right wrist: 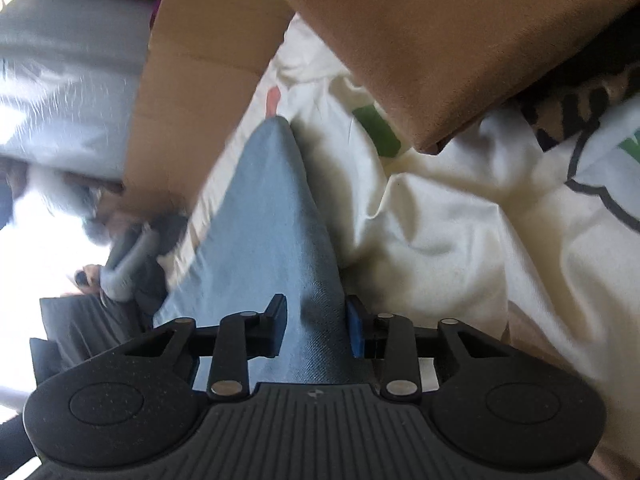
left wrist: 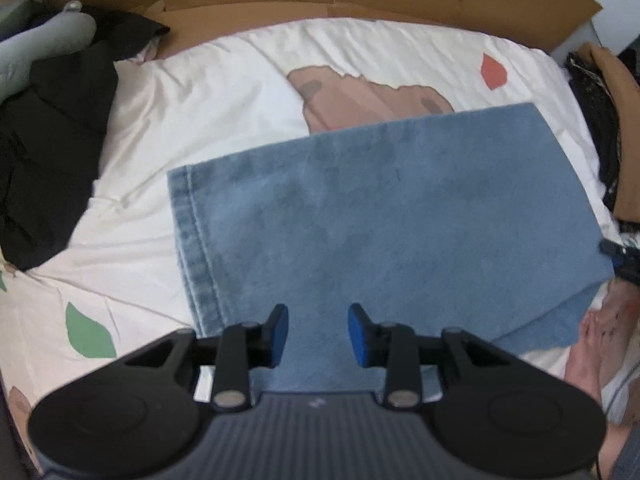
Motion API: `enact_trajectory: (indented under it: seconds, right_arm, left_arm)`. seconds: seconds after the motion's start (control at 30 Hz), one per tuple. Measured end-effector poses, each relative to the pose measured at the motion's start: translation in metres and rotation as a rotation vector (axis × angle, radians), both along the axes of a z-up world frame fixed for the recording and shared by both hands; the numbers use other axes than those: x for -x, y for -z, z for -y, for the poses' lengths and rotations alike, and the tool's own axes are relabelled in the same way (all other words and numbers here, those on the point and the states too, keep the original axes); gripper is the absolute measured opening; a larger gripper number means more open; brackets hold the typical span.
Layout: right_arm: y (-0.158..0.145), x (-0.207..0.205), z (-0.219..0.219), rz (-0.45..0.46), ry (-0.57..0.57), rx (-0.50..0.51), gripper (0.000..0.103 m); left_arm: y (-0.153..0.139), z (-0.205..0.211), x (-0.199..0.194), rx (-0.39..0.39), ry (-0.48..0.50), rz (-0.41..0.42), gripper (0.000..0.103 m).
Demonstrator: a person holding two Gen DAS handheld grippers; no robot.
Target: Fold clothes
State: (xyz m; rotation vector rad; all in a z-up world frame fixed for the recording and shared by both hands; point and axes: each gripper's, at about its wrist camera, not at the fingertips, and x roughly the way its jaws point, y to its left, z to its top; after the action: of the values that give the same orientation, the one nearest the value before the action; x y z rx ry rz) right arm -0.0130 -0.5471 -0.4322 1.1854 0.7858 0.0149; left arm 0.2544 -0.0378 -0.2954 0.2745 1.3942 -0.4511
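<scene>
Your left gripper (left wrist: 318,334) hangs over the folded jeans (left wrist: 400,208) w/ fingers apart, gripping nothing. Right gripper (right wrist: 316,330): jeans between fingers, can't tell if clamped.

Light blue denim jeans (left wrist: 384,216), folded into a flat rectangle, lie on the cream printed bedsheet (left wrist: 208,104), stitched hem leftward.
</scene>
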Motion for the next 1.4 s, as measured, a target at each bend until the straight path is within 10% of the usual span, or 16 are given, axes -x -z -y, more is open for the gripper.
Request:
enact_trajectory:
  seconds: [1.07,1.4]
  right_arm:
    - [0.006,-0.028,-0.004,-0.108,-0.129,0.120,0.044]
    - [0.016,-0.044,0.006,-0.073,-0.249,-0.025,0.045]
  left_arm:
    - [0.036,-0.066,0.035,0.167,-0.046,0.065,0.023]
    - [0.059,-0.071,0.037,0.132,-0.015,0.064,0.018]
